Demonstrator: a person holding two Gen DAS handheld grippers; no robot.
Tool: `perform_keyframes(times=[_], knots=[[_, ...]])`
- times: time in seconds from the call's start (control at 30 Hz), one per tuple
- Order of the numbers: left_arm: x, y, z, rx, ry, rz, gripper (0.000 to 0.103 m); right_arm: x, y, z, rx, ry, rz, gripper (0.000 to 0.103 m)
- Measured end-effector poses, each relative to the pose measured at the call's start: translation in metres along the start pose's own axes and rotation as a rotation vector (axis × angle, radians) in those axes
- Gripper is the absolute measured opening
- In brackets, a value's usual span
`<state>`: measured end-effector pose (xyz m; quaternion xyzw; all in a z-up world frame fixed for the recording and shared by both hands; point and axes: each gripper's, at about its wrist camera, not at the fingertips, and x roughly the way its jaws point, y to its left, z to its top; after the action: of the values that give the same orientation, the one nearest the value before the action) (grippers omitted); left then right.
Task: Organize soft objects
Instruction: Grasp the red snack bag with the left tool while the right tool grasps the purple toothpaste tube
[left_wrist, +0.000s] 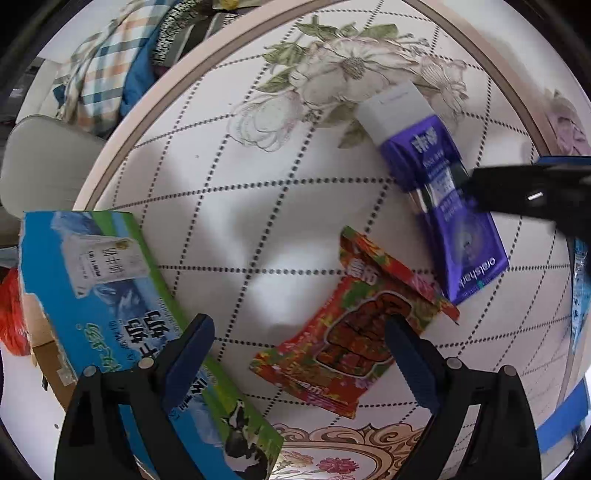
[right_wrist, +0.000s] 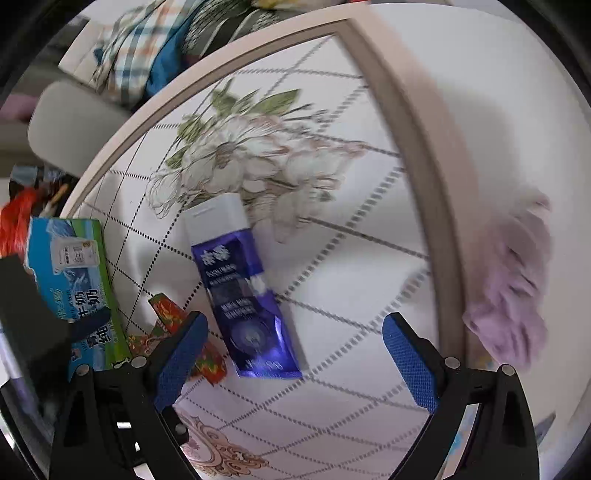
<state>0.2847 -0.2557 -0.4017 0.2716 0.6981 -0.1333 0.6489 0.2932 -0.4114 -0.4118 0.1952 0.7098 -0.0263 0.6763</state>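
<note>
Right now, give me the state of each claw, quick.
Left claw: open, holding nothing, above the red snack packet.
Right claw: open, holding nothing, above the purple toothpaste tube.

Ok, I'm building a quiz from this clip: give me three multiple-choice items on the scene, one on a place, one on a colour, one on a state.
1. Where does the red packet lie?
A. between the milk box and the tube
B. on top of the box
C. off the table

2. What colour is the tube's cap?
A. red
B. white
C. black

3. How are the left gripper and right gripper?
A. both shut on the tube
B. left shut on the packet
C. both open, holding nothing

Answers:
1 A, the left view shows the box to its left and the tube to its right.
2 B, the cap is white above the purple body.
3 C, each pair of fingers stands wide apart.
</note>
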Motion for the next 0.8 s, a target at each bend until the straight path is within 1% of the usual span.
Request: perform_keyframes(times=[0.1, 0.17, 0.2, 0.23, 0.33, 0.4, 0.47, 0.5, 0.53, 0.6, 0.67, 0.7, 0.77, 0.8], knots=[[0.004, 0.009, -0.002, -0.047, 0.026, -0.038, 0.095, 0.017, 0.018, 0.008, -0.029, 0.022, 0.006, 0.097], [0.006, 0.015, -0.004, -0.069, 0.04, -0.044, 0.095, 0.027, 0.027, 0.013, -0.039, 0.034, 0.008, 0.097], [0.006, 0.016, -0.005, -0.075, 0.04, -0.059, 0.095, 0.033, 0.032, 0.015, -0.044, 0.045, 0.008, 0.098], [0.007, 0.018, -0.004, -0.093, 0.043, -0.067, 0.095, 0.034, 0.035, 0.016, -0.044, 0.036, -0.007, 0.097], [0.011, 0.028, -0.002, -0.118, 0.053, -0.082, 0.095, 0.038, 0.044, 0.022, -0.046, 0.033, -0.006, 0.096], [0.013, 0.031, -0.004, -0.123, 0.062, -0.09, 0.095, 0.04, 0.048, 0.023, -0.047, 0.03, -0.024, 0.093], [0.015, 0.031, -0.006, -0.114, 0.068, -0.093, 0.095, 0.041, 0.051, 0.024, -0.053, 0.029, -0.056, 0.086], [0.015, 0.03, -0.007, -0.104, 0.068, -0.089, 0.095, 0.041, 0.053, 0.023, -0.062, 0.025, -0.087, 0.077], [0.015, 0.028, -0.008, -0.092, 0.067, -0.083, 0.095, 0.041, 0.054, 0.022, -0.075, 0.02, -0.106, 0.069], [0.016, 0.028, -0.011, -0.066, 0.065, -0.065, 0.095, 0.04, 0.053, 0.02, -0.097, 0.021, -0.127, 0.063], [0.015, 0.017, -0.011, -0.031, 0.063, -0.042, 0.096, 0.04, 0.048, 0.016, -0.119, 0.029, -0.202, 0.059], [0.014, 0.01, -0.012, 0.0, 0.058, -0.024, 0.096, 0.04, 0.044, 0.014, -0.133, 0.027, -0.24, 0.054], [0.013, -0.001, -0.013, 0.03, 0.044, -0.026, 0.095, 0.038, 0.032, 0.011, -0.136, 0.029, -0.296, 0.053], [0.014, -0.005, -0.013, 0.045, 0.046, -0.033, 0.095, 0.037, 0.021, 0.009, -0.124, 0.036, -0.308, 0.053]])
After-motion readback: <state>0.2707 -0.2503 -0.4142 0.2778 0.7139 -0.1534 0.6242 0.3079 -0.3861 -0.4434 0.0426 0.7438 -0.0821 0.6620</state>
